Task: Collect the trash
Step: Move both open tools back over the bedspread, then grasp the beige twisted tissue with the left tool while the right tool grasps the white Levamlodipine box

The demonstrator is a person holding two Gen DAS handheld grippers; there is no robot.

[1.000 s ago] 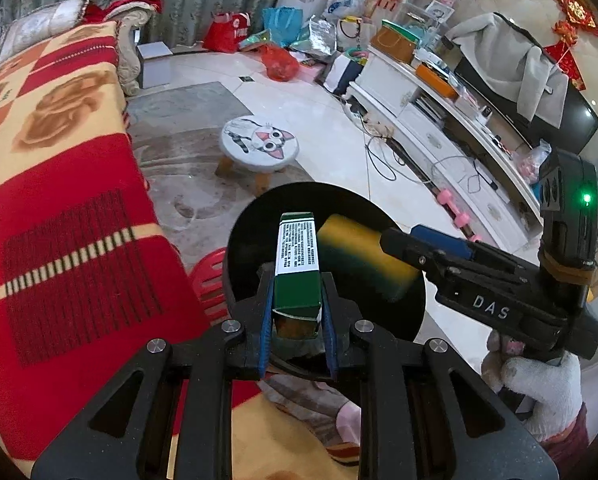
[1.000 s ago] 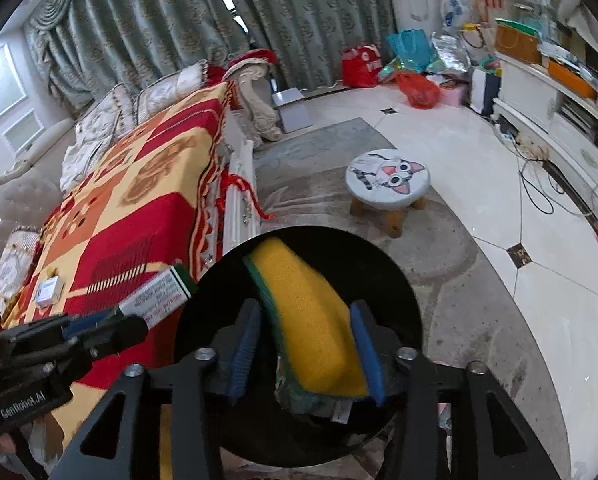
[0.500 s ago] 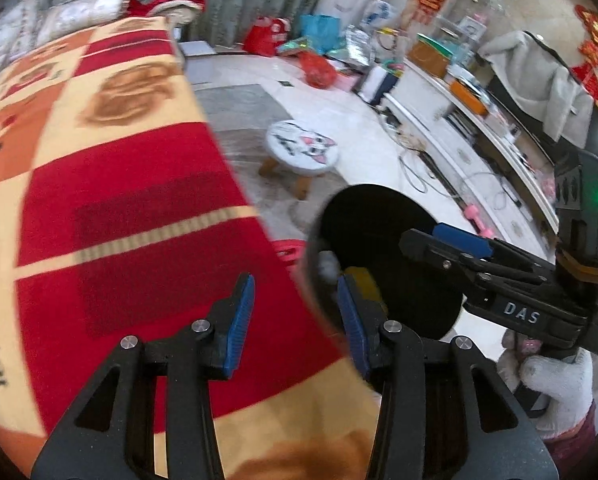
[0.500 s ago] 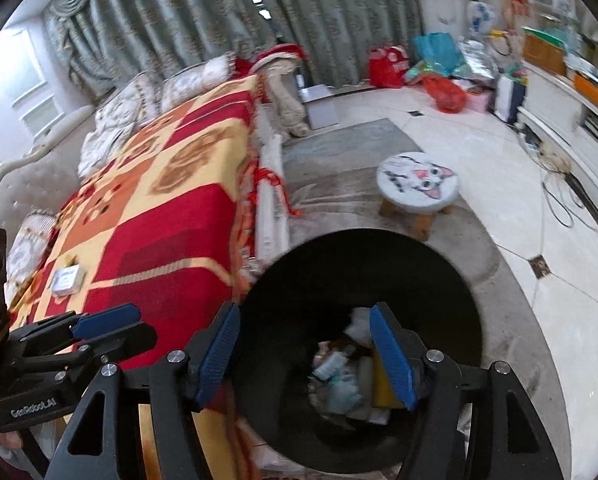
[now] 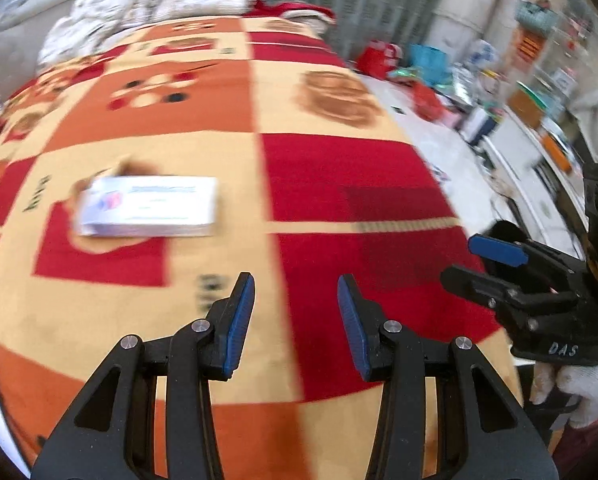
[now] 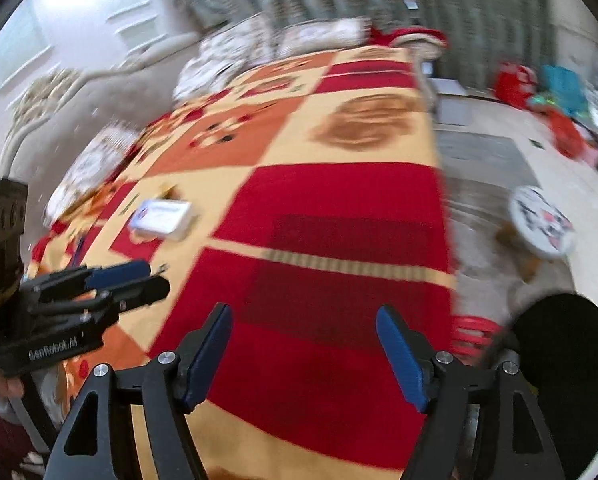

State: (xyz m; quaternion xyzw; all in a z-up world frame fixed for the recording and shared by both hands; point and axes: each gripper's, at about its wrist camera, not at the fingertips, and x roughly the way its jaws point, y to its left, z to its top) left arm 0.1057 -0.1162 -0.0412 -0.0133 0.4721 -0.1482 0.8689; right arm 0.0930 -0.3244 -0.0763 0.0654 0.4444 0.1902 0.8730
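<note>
Sofa covered by a checked blanket (image 5: 339, 184) in red, orange and cream fills both views; frames motion-blurred. Patterned cushions (image 6: 259, 48) line the far end of the sofa, grey-green curtains (image 6: 479, 4) behind them. To the right of the sofa, pale tiled floor (image 6: 579, 184) with a grey mat, a small round stool (image 6: 543, 228) with a cartoon cat print, and red and blue bags (image 6: 539, 80) near the curtain. Black trash bin (image 6: 571, 356) sits on the floor at the sofa's near right corner, beside something red and slatted; its contents are not visible. Right gripper (image 6: 305, 356) hangs over the red squares of the blanket, blue pads spread wide, nothing between them; jaws have just been opening. Left gripper (image 5: 295, 320) is over the cream and red border of the blanket, pads apart at a narrower gap, also empty. A gloved hand (image 5: 579, 384) holds the right tool at the right edge of the left view. Remaining trash item: a flat white box (image 5: 147, 206) with blue print, lying on the blanket ahead and left of the left gripper, apart from both tools.
</note>
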